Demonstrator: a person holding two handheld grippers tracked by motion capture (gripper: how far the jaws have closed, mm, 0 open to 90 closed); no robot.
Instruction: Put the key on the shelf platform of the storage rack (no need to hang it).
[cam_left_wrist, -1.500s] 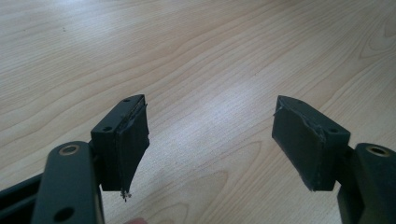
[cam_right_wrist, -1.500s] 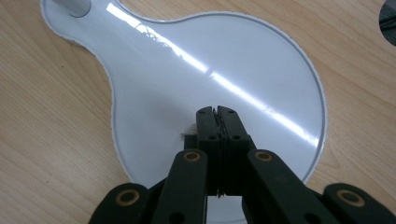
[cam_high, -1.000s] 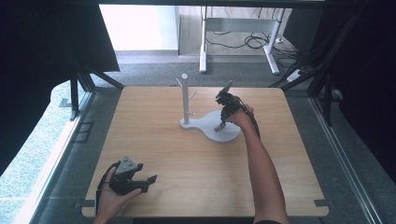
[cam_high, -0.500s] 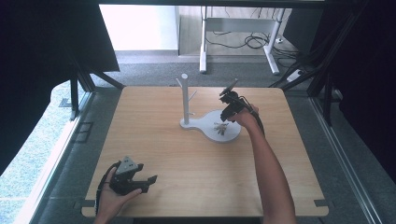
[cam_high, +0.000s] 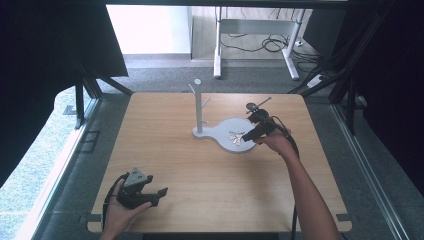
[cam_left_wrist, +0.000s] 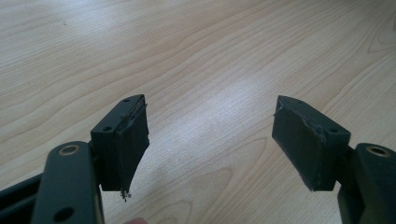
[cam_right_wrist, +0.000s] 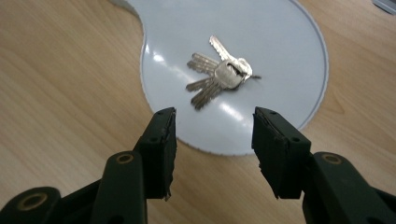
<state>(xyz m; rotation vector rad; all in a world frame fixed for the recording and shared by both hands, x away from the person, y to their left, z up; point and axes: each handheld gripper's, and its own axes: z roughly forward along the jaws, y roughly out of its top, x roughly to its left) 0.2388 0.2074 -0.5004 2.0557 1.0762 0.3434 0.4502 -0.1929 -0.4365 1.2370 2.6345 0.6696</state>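
One bunch of keys, loose on the tray, just ahead of the right claw

One key bunch (cam_right_wrist: 219, 74) lies flat on the white tray (cam_right_wrist: 285, 42), blades fanned toward the bench edge of it, just beyond the right claw (cam_right_wrist: 212, 140), whose jaws have just been opening and stand spread with nothing between. The left claw (cam_left_wrist: 210, 135) rests far off on the bench (cam_high: 200, 170), spread and empty. From above the keys (cam_high: 236, 136) are tiny; ring and key count are hard to make out

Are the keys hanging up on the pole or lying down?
Lying down. The keys rest flat and fanned out on the white base; the right gripper, jaws just opened, holds nothing.
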